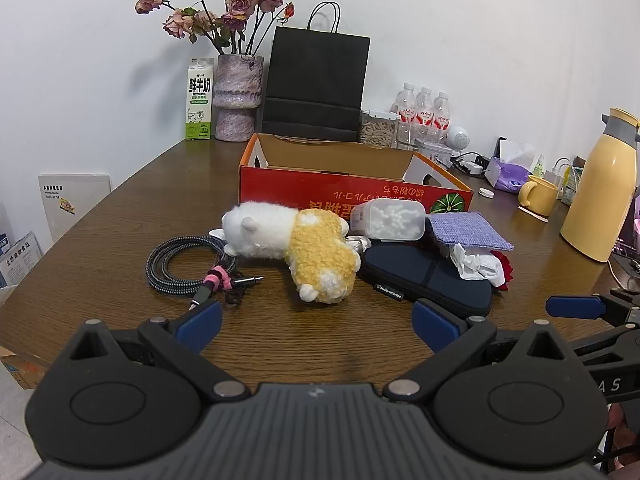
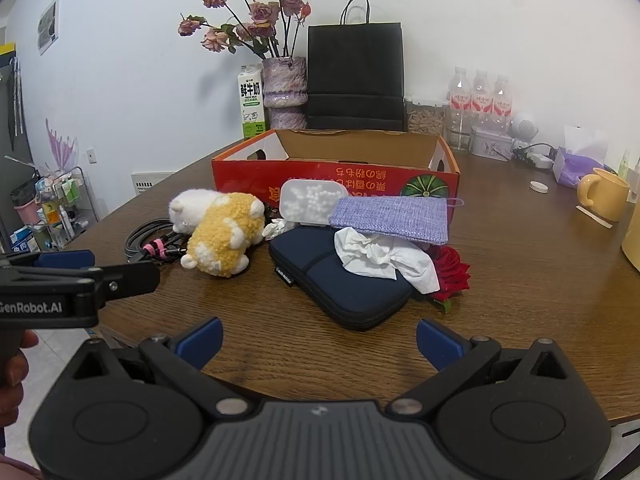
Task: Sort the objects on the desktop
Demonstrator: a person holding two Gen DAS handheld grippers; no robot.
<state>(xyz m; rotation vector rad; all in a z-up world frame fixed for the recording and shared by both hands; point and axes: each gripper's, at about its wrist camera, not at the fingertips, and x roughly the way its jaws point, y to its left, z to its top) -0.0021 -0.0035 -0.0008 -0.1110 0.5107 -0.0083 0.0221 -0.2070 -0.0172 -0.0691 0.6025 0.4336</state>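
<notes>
Item: my left gripper point(image 1: 316, 322) and right gripper point(image 2: 318, 340), fingers spread wide, empty, over bare brown wooden tabletop point(image 2: 520, 264) by its near edge. Ahead: white-and-yellow plush toy point(image 1: 292, 246), navy zipped pouch point(image 2: 344, 284), open red cardboard box point(image 1: 352, 186) behind.

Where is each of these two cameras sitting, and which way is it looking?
Left wrist view: on the left gripper, looking forward and somewhat down over its open blue pads at the plush toy; the right gripper's pad pokes in at right.
Right wrist view: on the right gripper, also open, facing the navy case; the left gripper's arm and a hand show at left.
Both share the pile and the red box behind it.
</notes>
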